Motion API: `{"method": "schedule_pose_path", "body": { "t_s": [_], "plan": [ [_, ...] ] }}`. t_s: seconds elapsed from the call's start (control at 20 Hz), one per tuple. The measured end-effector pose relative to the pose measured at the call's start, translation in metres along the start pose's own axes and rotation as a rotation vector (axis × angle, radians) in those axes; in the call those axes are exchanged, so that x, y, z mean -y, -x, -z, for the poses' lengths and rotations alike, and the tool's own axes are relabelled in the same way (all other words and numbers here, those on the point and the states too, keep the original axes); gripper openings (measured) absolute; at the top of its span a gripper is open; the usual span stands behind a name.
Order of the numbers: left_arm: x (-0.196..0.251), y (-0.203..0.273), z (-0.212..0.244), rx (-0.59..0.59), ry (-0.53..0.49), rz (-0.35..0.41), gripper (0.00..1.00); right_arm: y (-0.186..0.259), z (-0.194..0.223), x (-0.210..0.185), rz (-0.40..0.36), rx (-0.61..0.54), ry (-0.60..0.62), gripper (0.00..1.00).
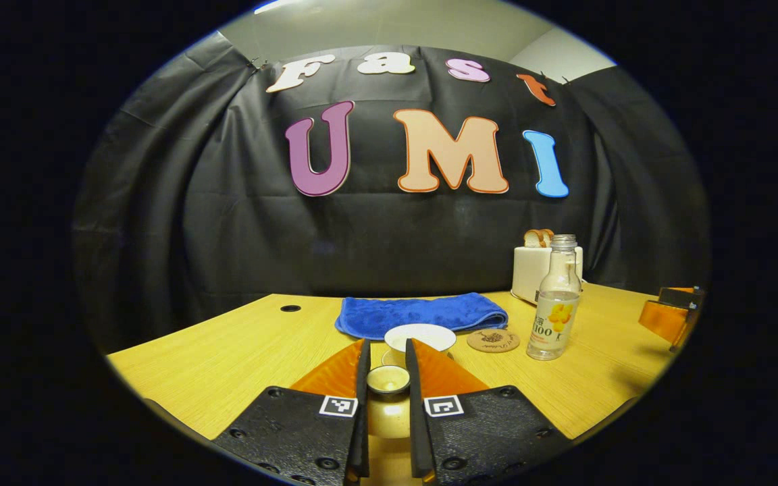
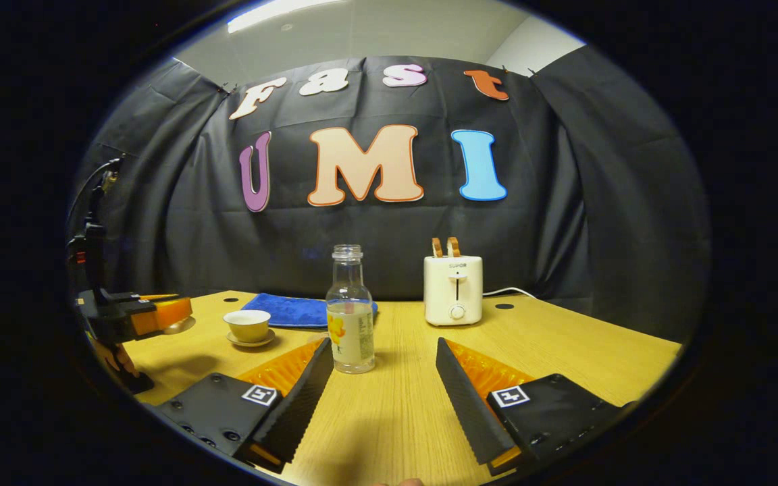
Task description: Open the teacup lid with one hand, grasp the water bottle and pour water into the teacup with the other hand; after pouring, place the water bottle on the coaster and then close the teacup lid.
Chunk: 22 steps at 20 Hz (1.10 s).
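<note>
In the left gripper view, the left gripper [image 1: 387,368] pinches the teacup lid [image 1: 388,380] between its fingers, lifted just short of the open teacup [image 1: 420,337]. The coaster [image 1: 493,339] and water bottle [image 1: 554,308] stand ahead to its right. The right gripper [image 2: 383,364] is spread wide, with the bottle just ahead, nearer its left finger, on the table [image 2: 564,351].

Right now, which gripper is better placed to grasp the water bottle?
Right. The right gripper is open, with the water bottle standing just ahead of it, near one finger. The left gripper already holds the teacup lid.
</note>
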State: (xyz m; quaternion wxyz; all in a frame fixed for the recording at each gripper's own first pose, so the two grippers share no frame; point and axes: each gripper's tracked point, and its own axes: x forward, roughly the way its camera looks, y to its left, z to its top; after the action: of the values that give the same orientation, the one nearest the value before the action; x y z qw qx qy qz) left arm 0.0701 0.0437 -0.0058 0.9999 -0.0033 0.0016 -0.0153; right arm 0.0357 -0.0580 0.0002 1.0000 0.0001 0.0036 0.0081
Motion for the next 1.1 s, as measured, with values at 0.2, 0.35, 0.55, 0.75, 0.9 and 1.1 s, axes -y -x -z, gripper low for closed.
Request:
{"method": "schedule_pose_path", "body": {
  "t_s": [0.2, 0.35, 0.55, 0.75, 0.9, 1.1],
  "plan": [
    [-0.01, 0.022, -0.002, 0.01, -0.003, -0.002, 0.21, -0.018, 0.001, -0.012, -0.021, -0.003, -0.001, 0.94],
    [-0.017, 0.026, -0.002, 0.007, -0.003, 0.0, 0.22, -0.039, 0.004, -0.023, -0.035, -0.006, -0.001, 0.98],
    [-0.031, 0.024, -0.001, 0.004, -0.002, 0.012, 0.21, -0.072, 0.006, -0.03, -0.013, -0.01, 0.0, 0.93],
    [-0.048, 0.021, -0.001, 0.004, -0.002, -0.006, 0.21, -0.105, 0.012, -0.037, 0.011, -0.028, 0.003, 0.93],
    [-0.055, 0.021, -0.001, 0.004, -0.002, -0.013, 0.21, -0.128, 0.017, -0.041, 0.02, -0.056, 0.004, 0.93],
    [-0.068, 0.018, 0.0, 0.004, -0.001, -0.015, 0.21, -0.15, 0.02, -0.042, 0.034, -0.072, 0.007, 0.98]
  ]
}}
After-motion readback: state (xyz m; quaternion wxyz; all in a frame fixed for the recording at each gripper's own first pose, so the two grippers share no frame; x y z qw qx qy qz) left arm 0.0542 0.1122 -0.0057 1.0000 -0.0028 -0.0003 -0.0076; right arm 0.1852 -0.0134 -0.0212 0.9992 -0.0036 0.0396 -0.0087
